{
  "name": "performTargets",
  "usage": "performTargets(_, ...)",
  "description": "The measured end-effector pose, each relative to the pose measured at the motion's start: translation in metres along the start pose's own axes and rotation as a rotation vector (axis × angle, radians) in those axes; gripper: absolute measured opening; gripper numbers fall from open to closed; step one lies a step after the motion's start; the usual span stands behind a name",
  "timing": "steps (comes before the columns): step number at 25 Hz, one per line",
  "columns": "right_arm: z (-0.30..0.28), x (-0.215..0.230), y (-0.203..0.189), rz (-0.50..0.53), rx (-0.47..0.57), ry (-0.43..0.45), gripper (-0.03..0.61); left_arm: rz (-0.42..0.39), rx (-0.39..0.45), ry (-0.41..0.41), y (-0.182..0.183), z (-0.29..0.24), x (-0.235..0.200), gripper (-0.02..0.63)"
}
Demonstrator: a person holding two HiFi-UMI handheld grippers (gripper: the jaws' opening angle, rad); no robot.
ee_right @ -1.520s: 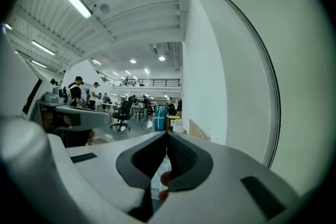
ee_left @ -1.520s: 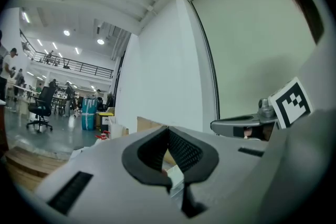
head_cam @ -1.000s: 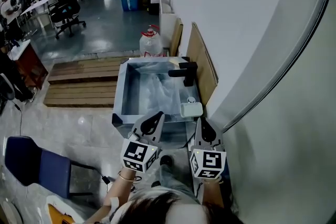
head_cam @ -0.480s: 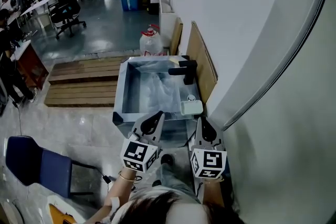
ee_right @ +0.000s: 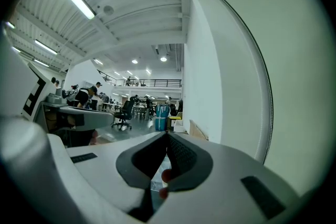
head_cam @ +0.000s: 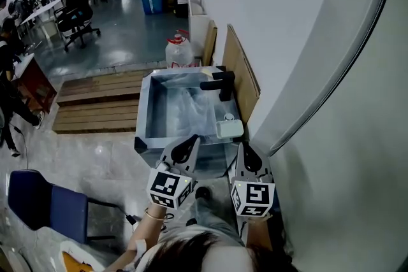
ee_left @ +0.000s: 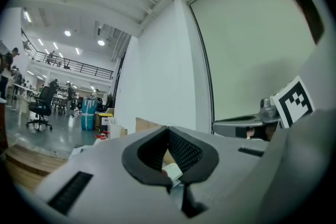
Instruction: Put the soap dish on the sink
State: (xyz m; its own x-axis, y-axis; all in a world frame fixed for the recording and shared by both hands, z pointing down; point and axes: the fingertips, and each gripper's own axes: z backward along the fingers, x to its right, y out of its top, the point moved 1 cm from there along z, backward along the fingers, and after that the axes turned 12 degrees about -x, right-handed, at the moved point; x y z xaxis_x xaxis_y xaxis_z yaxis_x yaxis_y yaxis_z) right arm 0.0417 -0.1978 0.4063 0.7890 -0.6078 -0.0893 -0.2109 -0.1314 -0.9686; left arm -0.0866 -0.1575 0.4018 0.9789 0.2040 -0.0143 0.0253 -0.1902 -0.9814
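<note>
Comparing with the earlier frames, we find both grippers in the same place; only the sink (head_cam: 143,116) sits slightly further left in the head view. We hold the left gripper (head_cam: 189,141) and right gripper (head_cam: 243,146) side by side before the sink's front edge, jaws closed on nothing. The soap dish (head_cam: 229,128) rests on the sink's right rim, near the black faucet (head_cam: 220,82).

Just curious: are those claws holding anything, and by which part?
Nothing. Left gripper and right gripper are both shut, empty; the soap dish rests on the sink rim.
</note>
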Motion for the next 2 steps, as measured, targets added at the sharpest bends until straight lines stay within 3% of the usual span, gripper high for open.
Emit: performTargets(2, 0.0002, 0.0022, -0.0005, 0.002, -0.002, -0.002, 0.026, 0.000, 0.001, -0.005, 0.0010, -0.0025, 0.0024, 0.009)
